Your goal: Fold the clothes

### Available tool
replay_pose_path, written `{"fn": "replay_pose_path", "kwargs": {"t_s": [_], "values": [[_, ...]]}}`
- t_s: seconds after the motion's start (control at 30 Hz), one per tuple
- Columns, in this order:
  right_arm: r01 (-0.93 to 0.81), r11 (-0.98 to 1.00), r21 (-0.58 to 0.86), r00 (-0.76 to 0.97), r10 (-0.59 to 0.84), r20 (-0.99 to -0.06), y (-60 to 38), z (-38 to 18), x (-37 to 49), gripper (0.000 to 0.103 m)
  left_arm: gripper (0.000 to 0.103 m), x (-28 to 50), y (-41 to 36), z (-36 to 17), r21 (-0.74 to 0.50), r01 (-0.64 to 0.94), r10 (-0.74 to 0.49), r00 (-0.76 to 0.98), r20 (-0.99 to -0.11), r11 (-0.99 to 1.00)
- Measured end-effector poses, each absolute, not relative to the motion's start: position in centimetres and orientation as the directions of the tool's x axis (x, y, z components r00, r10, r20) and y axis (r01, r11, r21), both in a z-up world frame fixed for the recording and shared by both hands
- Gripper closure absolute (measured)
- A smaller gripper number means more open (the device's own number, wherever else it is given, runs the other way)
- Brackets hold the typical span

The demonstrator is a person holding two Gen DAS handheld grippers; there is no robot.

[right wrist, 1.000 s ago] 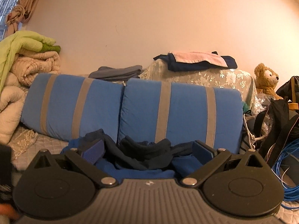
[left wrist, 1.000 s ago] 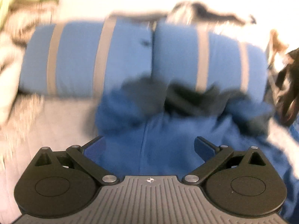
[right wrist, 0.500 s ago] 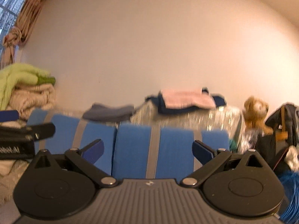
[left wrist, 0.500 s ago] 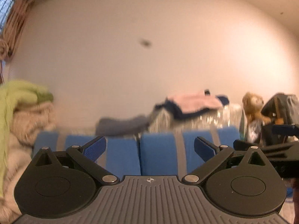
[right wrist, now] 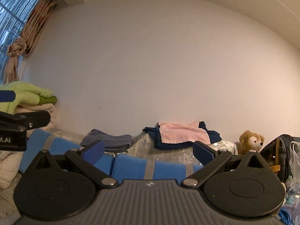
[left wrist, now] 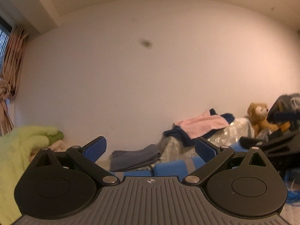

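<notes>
Behind the blue cushions (right wrist: 150, 166) a pink towel (right wrist: 182, 132) lies on dark folded clothes (right wrist: 187, 144); a teddy bear (right wrist: 251, 142) sits right of it, grey folded cloth (right wrist: 108, 140) left; both the left hand-held gripper (left wrist: 149, 149) and right hand-held gripper (right wrist: 148, 151) have fingers apart, holding nothing, pointed at the wall (right wrist: 159, 65).

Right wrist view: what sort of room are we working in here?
Probably a bedroom or living room at home: folded bedding stacked by a curtained window, blue striped cushions, and a teddy bear against the wall.
</notes>
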State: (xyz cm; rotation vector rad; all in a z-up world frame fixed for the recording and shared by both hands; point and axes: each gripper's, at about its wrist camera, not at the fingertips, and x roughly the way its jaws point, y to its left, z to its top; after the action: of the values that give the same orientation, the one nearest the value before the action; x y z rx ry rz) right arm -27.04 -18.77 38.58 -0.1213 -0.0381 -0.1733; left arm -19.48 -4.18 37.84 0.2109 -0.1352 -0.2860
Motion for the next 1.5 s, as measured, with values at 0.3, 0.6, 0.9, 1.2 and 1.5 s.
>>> {"fn": "replay_pose_path", "kwargs": {"t_s": [0.3, 0.6, 0.9, 1.2, 1.5], "values": [[0.082, 0.966, -0.244, 0.978, -0.125, -0.166, -26.6, 39.3, -22.1, 0.000, 0.000, -14.3, -2.2, 39.1, 0.267, 0.256, -0.246, 0.967, -0.071, 0.929], [0.154, 0.927, -0.341, 0.923, -0.259, -0.286, -36.2, 33.7, -18.0, 0.000, 0.000, -7.7, 3.7, 36.2, 0.250, 0.204, -0.156, 0.967, -0.200, 0.946], [0.084, 0.968, -0.238, 0.862, -0.190, -0.470, -42.3, 25.5, -16.1, 0.000, 0.000, -3.8, 11.5, 30.0, 0.073, 0.237, -0.206, 0.933, -0.296, 0.969], [0.157, 0.985, -0.066, 0.825, -0.167, -0.540, -45.7, 17.8, -15.7, 0.000, 0.000, -1.4, 14.4, 22.6, -0.030, 0.306, -0.294, 0.875, -0.385, 0.951], [0.164, 0.986, -0.009, 0.814, -0.141, -0.563, -45.8, 14.0, -15.4, 0.000, 0.000, 1.9, 13.4, 17.2, -0.144, 0.418, -0.436, 0.786, -0.439, 0.897]]}}
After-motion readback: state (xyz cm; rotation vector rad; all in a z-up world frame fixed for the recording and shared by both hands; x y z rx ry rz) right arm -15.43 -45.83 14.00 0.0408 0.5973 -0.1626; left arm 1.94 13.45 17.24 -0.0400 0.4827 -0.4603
